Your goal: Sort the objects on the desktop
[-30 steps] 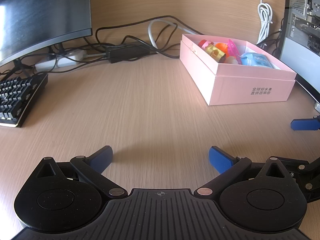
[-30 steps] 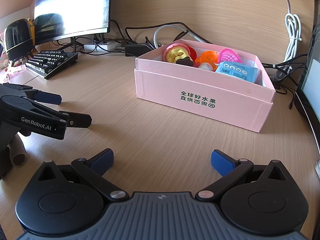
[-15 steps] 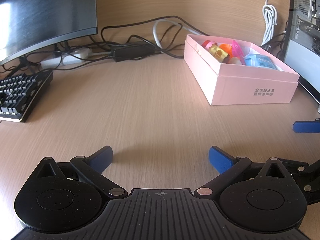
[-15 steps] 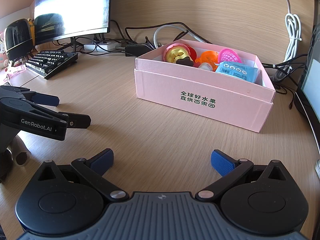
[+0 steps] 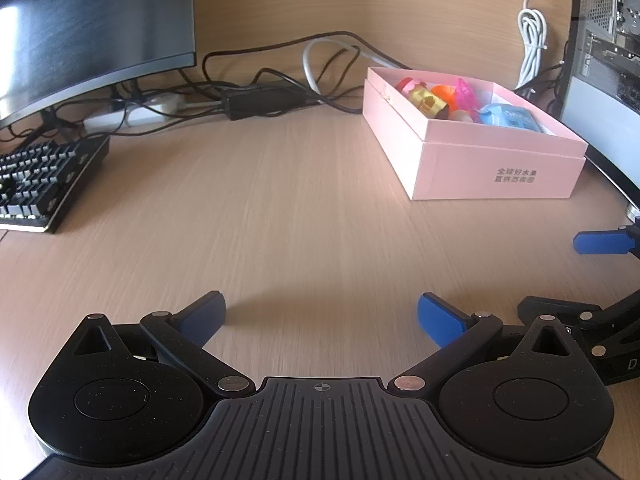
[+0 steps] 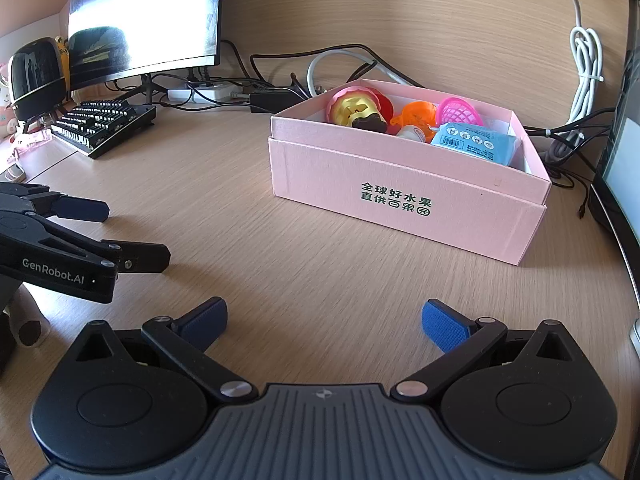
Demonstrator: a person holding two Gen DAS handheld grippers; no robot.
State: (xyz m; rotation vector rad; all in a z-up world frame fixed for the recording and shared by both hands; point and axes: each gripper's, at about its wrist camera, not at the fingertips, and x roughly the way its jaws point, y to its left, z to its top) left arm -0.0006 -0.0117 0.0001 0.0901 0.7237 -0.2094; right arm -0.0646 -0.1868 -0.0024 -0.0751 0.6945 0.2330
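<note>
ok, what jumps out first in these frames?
The pink box right of centre on the desk, open and packed with bright toys and a blue packet. Both tools are open and empty: the right tool low in front of it, the left tool beside it, facing the bare desk.

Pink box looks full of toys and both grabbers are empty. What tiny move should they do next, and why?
Probably draw both back and finish. The left gripper and right gripper are open and hold nothing. The toys, like the blue packet and orange toy, already lie inside the pink box. No loose toy shows on the desk between the grippers and the box.
</note>
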